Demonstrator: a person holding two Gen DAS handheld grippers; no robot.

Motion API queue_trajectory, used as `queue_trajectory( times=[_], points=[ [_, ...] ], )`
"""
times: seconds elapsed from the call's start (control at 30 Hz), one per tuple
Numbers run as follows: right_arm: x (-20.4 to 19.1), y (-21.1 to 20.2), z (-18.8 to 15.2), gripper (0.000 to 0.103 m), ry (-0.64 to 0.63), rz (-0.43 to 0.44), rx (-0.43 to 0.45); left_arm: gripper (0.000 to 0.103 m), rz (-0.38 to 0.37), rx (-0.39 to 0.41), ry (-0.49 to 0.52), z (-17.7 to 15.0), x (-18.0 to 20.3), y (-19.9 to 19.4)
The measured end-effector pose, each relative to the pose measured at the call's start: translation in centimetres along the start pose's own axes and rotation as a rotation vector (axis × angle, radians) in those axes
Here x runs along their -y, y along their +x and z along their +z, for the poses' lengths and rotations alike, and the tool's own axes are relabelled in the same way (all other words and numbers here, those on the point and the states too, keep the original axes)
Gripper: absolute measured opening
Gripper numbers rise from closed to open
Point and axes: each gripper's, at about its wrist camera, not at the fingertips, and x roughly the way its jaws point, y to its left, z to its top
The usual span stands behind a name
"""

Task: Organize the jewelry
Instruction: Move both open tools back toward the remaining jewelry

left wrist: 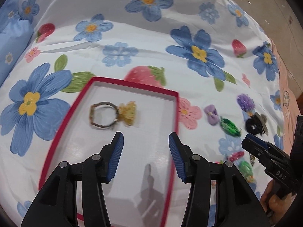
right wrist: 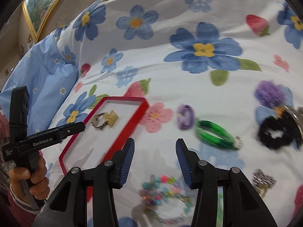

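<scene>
Directly under the right gripper (right wrist: 155, 158), whose jaws stood wide apart and held nothing, lay the beaded bracelet (right wrist: 162, 193), a blurred loop of pink, turquoise and green beads on the flowered bedspread (right wrist: 170, 28). It sat at about 6 o'clock from the fingertips, just short of them and partly between the two black arms, so the right hand was plainly the nearer one for it. A sparkly ring (right wrist: 264, 179) lay near the bracelet, at about 4 o'clock from the right gripper.

Farther out, at 2 o'clock, the green bracelet (right wrist: 215, 135) lay with its long axis running from upper left to lower right, and the purple clip (right wrist: 185, 116) sat just beside its upper end. At 3 o'clock was the black scrunchie (right wrist: 278, 134), with a purple pompom (right wrist: 270, 94) just beyond it.

The red box (right wrist: 125, 130) stood at 10 o'clock from the right gripper, its long side angled away to the upper right. Inside, toward the far end, a watch (left wrist: 103, 116) and a yellow clip (left wrist: 128, 113) were touching. The left gripper (left wrist: 146, 141) hovered over the near half of the box, jaws also wide apart and empty.

Judging by this layout, the next pick would likely be the beaded bracelet, needing the right gripper to draw back and drop, then carry left to the box.
</scene>
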Motion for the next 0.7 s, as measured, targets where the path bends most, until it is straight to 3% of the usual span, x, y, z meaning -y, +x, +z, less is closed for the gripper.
queue_trajectory(
  times=[0.4, 0.7],
  points=[
    [5.4, -2.9, -1.2, 0.047, 0.061, -0.078, 0.027, 0.049, -0.038, -0.029, 0.079, -0.1, 4.6, 1.0],
    [7.5, -0.9, -0.1, 0.047, -0.002, -0.095, -0.019, 0.049, -0.064, -0.062, 0.138, 1.1, 7.9, 3.4]
  ],
)
